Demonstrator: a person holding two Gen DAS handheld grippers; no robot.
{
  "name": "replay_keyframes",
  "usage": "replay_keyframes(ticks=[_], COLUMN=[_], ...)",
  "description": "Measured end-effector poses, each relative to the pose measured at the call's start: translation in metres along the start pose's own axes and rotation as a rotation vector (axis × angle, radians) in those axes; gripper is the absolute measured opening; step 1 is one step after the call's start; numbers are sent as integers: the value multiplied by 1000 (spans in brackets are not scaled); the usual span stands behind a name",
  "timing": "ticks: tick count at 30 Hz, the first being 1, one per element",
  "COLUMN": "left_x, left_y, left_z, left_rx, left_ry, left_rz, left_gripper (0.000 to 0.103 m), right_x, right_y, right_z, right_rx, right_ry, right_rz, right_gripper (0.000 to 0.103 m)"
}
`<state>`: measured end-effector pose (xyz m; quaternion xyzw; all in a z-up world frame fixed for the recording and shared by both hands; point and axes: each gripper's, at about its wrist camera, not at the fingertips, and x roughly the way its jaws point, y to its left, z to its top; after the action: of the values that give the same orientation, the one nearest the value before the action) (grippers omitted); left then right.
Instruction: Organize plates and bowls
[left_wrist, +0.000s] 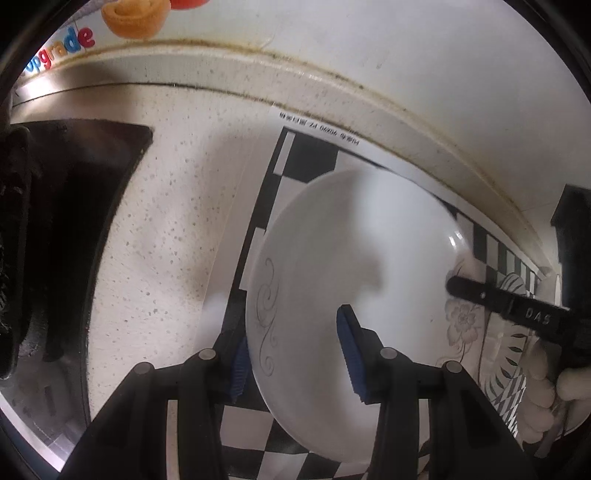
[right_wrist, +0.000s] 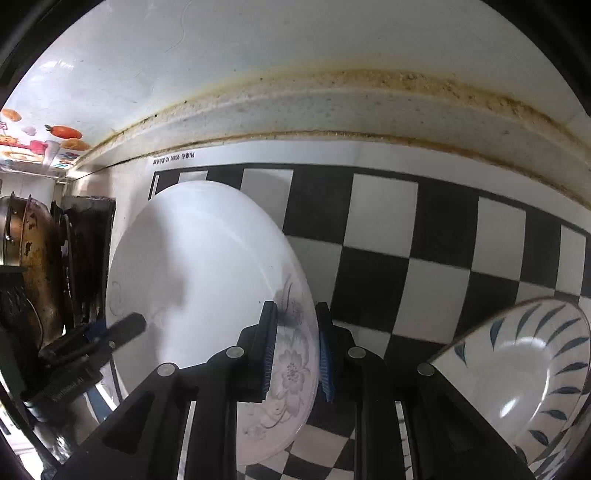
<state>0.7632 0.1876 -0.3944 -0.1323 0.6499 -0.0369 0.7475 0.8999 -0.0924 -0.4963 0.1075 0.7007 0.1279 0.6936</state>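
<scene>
A white plate with grey flower print (left_wrist: 351, 258) (right_wrist: 207, 273) is held tilted above the checkered mat (right_wrist: 424, 251). My left gripper (left_wrist: 291, 354) straddles its left rim, with blue pads on either side and a wide gap between them. My right gripper (right_wrist: 297, 354) straddles the opposite rim beside the flower print, its pads close to the rim. The right gripper also shows in the left wrist view (left_wrist: 480, 295), and the left gripper shows in the right wrist view (right_wrist: 122, 328). A bowl with dark leaf marks (right_wrist: 524, 384) sits at the lower right.
The checkered mat (left_wrist: 306, 155) lies on a speckled countertop (left_wrist: 166, 229) against a stained white wall (right_wrist: 295, 55). A black stove (left_wrist: 74, 221) is to the left. Dark pans (right_wrist: 33, 258) stand at the left edge.
</scene>
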Motion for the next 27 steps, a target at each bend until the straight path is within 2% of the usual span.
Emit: replay_keyframes(ticks=[10, 19, 27], left_x=[-14, -38, -56], left_y=[-6, -28, -59], left_z=[-2, -28, -61], left_rx=[3, 24, 66], left_ry=[-19, -41, -52], left_rz=[-9, -30, -59], left_gripper=[40, 40, 40], right_x=[-23, -55, -93], right_y=[2, -7, -27], right_z=[-24, -56, -106], right_rx=[1, 21, 41], right_ry=[-41, -80, -128], right_rz=[39, 66, 63], right_gripper=[20, 19, 19])
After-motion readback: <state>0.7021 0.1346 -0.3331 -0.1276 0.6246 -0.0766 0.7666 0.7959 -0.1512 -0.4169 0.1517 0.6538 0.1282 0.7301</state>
